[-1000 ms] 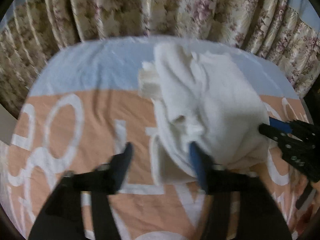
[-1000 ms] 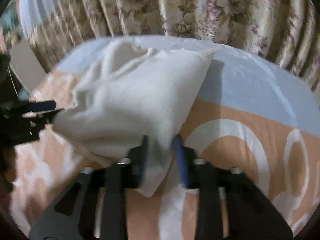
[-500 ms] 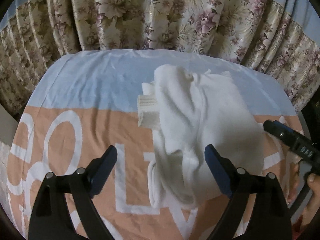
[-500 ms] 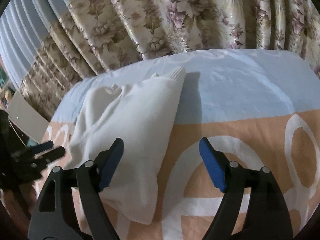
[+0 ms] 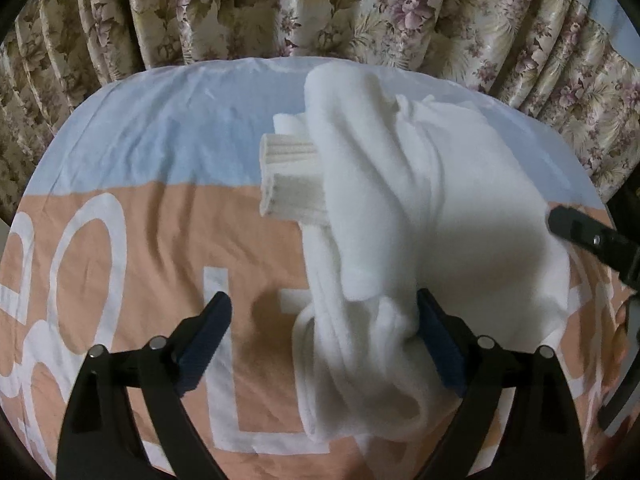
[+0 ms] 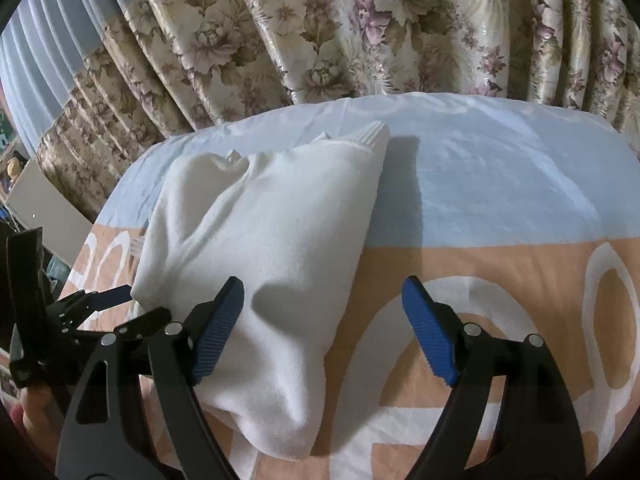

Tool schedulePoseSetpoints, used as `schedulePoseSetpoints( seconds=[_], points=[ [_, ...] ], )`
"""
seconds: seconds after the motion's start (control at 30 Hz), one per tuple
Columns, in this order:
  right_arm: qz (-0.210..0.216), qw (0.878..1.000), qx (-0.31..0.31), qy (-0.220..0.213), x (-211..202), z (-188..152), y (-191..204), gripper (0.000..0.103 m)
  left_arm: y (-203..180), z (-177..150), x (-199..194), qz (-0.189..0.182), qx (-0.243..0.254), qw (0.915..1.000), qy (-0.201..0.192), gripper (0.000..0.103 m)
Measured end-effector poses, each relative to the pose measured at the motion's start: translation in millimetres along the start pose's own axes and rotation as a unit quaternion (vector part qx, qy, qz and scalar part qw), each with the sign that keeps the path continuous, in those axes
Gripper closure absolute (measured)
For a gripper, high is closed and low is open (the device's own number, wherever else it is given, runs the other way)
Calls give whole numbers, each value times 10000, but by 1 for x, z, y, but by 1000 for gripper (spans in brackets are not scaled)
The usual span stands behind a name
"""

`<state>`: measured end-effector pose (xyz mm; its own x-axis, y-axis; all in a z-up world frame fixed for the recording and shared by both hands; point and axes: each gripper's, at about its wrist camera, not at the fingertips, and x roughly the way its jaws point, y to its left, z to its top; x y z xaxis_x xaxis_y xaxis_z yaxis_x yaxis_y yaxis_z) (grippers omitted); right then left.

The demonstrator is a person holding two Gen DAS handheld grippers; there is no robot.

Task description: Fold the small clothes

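- Left gripper (image 5: 322, 338): black frame with blue pads, jaws spread wide and just been opening; the bunched near end of the white fleece garment (image 5: 420, 216) lay between them, far pad against the cloth, near pad clear, nothing clamped.
- Right gripper (image 6: 322, 322): same build, jaws wide, also just been opening; garment's right edge and corner sat inside its gap, left pad over the cloth, right pad out over bare sheet, no grip.
- Garment lay just ahead of both grippers as a lumpy folded bundle on the peach-and-pale-blue bedsheet with white lettering (image 5: 132, 208); ribbed cuffs (image 5: 290, 178) poked out on its left side, beyond the left gripper.
- Floral pleated curtain (image 6: 360, 32) hung well beyond the bed's far edge.
- Step, as I judged it: release after a fold-over, fold looked rough.
- Next move probably called for regrasping the near bunched end or tucking the cuffs, then a neater second fold.
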<state>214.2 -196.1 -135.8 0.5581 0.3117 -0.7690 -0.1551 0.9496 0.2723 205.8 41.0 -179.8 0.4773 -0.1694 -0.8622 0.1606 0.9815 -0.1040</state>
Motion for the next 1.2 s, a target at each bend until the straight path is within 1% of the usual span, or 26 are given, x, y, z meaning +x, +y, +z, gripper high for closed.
schedulePoseSetpoints(
  seconds=[0.07, 0.17, 0.23, 0.3, 0.37, 0.43, 0.57, 0.6, 0.67, 0.73, 0.8, 0.87, 0.9, 0.93, 0.97, 1.0, 1.03, 1.07, 1.1, 1.13, 1.17, 1.2],
  points=[
    [45, 10000, 38, 69, 4, 4, 1, 21, 5, -2, 2, -54, -162, 9998, 29, 7],
    [77, 9998, 148, 108, 8, 11, 2, 21, 7, -2, 1, -140, -298, 9994, 85, 7],
    [12, 9999, 83, 118, 10, 15, 5, 21, 4, -3, 1, -94, -239, 9996, 80, 7],
    [0, 9999, -14, 169, 11, 17, 7, 21, -1, -4, 5, -65, -205, 9996, 163, 7],
    [-126, 9996, -122, 220, 15, 17, 9, 21, -5, -6, 10, -43, -220, 9994, 250, 7],
    [-177, 9993, -147, 284, 21, 15, 8, 21, -9, -6, 11, 25, -168, 9996, 245, 7],
    [-57, 9991, 53, 411, 29, 15, -3, 21, -9, -4, 13, -39, -157, 9994, 305, 8],
    [-36, 9990, 86, 434, 30, 15, -4, 20, -8, -4, 12, -126, -155, 9994, 299, 10],
    [-6, 9987, 111, 489, 34, 16, -5, 20, -10, -5, 12, -287, -145, 9992, 256, 23],
    [105, 9981, 167, 585, 40, 15, -4, 20, -15, -5, 11, -358, -106, 9990, 242, 32],
    [266, 9969, 311, 679, 45, 12, -4, 20, -18, -4, 11, -347, -72, 9990, 265, 34],
    [359, 9960, 389, 713, 48, 10, -3, 21, -16, -2, 11, -446, -109, 9985, 307, 34],
    [449, 9949, 466, 768, 51, 9, -3, 26, -15, -2, 12, -489, -134, 9982, 321, 34],
    [543, 9938, 531, 816, 54, 9, -2, 29, -14, -1, 12, -522, -155, 9979, 338, 35],
    [543, 9936, 561, 821, 55, 9, -1, 30, -14, -1, 12, -521, -155, 9979, 349, 36],
    [538, 9942, 492, 795, 55, 10, 2, 36, -15, 0, 12, -511, -129, 9980, 354, 37],
    [526, 9948, 376, 783, 54, 12, 6, 43, -16, 0, 11, -521, -110, 9980, 341, 43],
    [506, 9953, 261, 785, 53, 13, 10, 48, -17, 0, 10, -571, -124, 9978, 318, 51],
    [508, 9955, 176, 781, 52, 14, 12, 56, -18, 0, 8, -604, -138, 9976, 299, 54],
    [500, 9957, 56, 784, 50, 16, 15, 60, -20, 0, 7, -625, -143, 9976, 264, 60],
    [460, 9959, -62, 777, 49, 17, 18, 62, -21, -1, 7, -634, -143, 9976, 242, 62],
    [416, 9961, -172, 756, 48, 18, 22, 63, -22, -1, 6, -614, -157, 9977, 233, 63]
  ],
)
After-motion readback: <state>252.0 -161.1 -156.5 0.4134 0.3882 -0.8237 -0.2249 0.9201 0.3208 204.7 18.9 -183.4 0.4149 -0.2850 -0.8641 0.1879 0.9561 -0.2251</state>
